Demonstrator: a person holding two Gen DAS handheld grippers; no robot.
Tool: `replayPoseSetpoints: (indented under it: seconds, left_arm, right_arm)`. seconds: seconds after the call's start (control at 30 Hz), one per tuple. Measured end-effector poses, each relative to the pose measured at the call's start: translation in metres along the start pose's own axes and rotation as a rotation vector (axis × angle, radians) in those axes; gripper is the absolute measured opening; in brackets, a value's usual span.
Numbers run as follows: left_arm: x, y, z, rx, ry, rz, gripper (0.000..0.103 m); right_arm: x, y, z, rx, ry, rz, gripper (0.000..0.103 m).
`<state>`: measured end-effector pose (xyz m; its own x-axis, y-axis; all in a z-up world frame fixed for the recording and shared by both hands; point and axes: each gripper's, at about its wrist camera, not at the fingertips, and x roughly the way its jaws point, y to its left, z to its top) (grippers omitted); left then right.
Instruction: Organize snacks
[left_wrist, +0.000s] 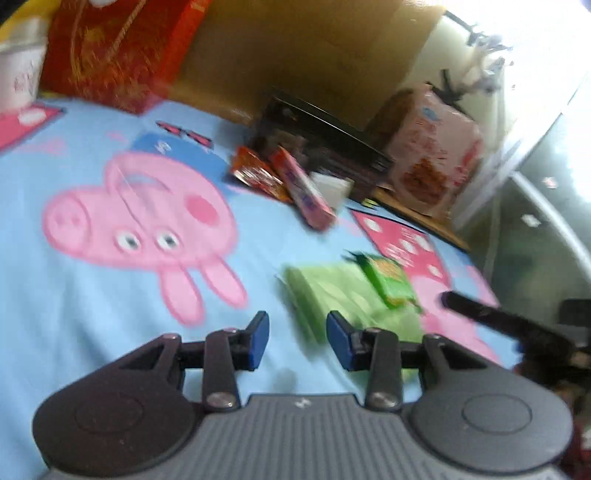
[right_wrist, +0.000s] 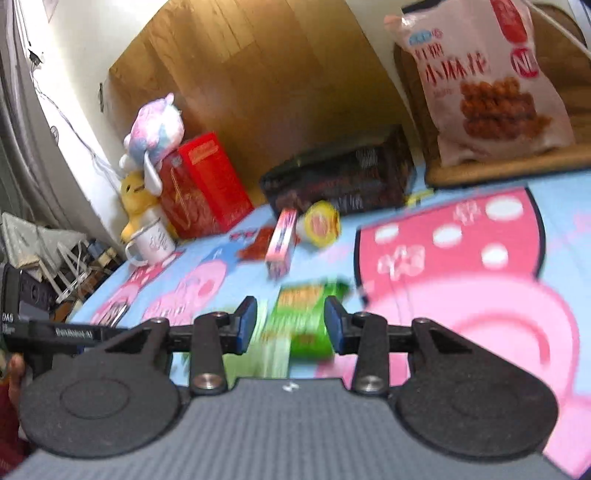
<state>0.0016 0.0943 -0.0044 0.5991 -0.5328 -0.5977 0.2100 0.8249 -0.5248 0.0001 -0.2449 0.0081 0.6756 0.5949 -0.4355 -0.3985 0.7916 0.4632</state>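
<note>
Step in hand, as judged: approach to a pick, nothing yet lifted. Left tongs (left_wrist: 297, 339) stood apart and empty over the blue cartoon bedsheet (left_wrist: 74, 314); right tongs (right_wrist: 290, 325) likewise apart, the green snack packet (right_wrist: 306, 321) lying on the sheet beyond the gap between their pads, not visibly touched (both views blurred, so contact could not be settled finely).

The green snack packet (left_wrist: 388, 280) overlapped a paler green bag (left_wrist: 325, 295), near the left tongs. Farther off lay a pink box (right_wrist: 282, 240), a red-orange packet (left_wrist: 255, 175) and a yellow-lidded tub (right_wrist: 321, 223), all just before a dark box (right_wrist: 343, 177).

Next move would call for closing on one packet's edge only, not both. The packet looked thin, glossy, crinkly, likely to slip.
</note>
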Motion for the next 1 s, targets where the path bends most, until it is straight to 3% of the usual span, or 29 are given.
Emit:
replayPoseSetpoints:
  seconds: [0.1,0.17,0.3,0.37,0.47,0.57,0.63,0.73,0.9,1.0]
  left_arm:
    - [-0.002,-0.01,-0.012,0.015,0.024,-0.103,0.035]
    - [0.0,-0.019,-0.018,0.039,0.038,-0.132,0.035]
    - [0.019,-0.034,-0.022,0.077,0.081,-0.11,0.035]
    - [0.027,-0.037,-0.023,0.069,0.111,-0.1,0.029]
    - [0.018,-0.039,-0.028,0.097,0.094,-0.088,0.029]
    - [0.007,-0.026,-0.031,0.054,0.087,-0.108,0.028]
    - [0.005,-0.022,-0.031,0.032,0.079,-0.104,0.029]
    - [0.004,-0.019,-0.028,0.021,0.066,-0.077,0.039]
    - [0.011,-0.023,-0.027,0.022,0.088,-0.1,0.036]
    - [0.016,-0.03,-0.032,0.047,0.1,-0.096,0.029]
  right_arm:
    - [-0.004,0.003,-0.013,0.013,0.048,0.036,0.043]
    - [-0.005,0.01,-0.019,-0.008,0.083,0.061,0.044]
    - [0.007,0.031,-0.027,-0.098,0.146,0.098,0.053]
    - [0.012,0.041,-0.032,-0.144,0.164,0.098,0.053]
    - [0.01,0.059,-0.038,-0.225,0.186,0.128,0.052]
    - [0.008,0.059,-0.041,-0.231,0.204,0.162,0.052]
    - [0.008,0.057,-0.04,-0.233,0.194,0.141,0.052]
    - [0.011,0.056,-0.039,-0.237,0.19,0.131,0.052]
    - [0.015,0.07,-0.049,-0.366,0.208,0.107,0.058]
    - [0.023,0.08,-0.059,-0.46,0.203,0.06,0.056]
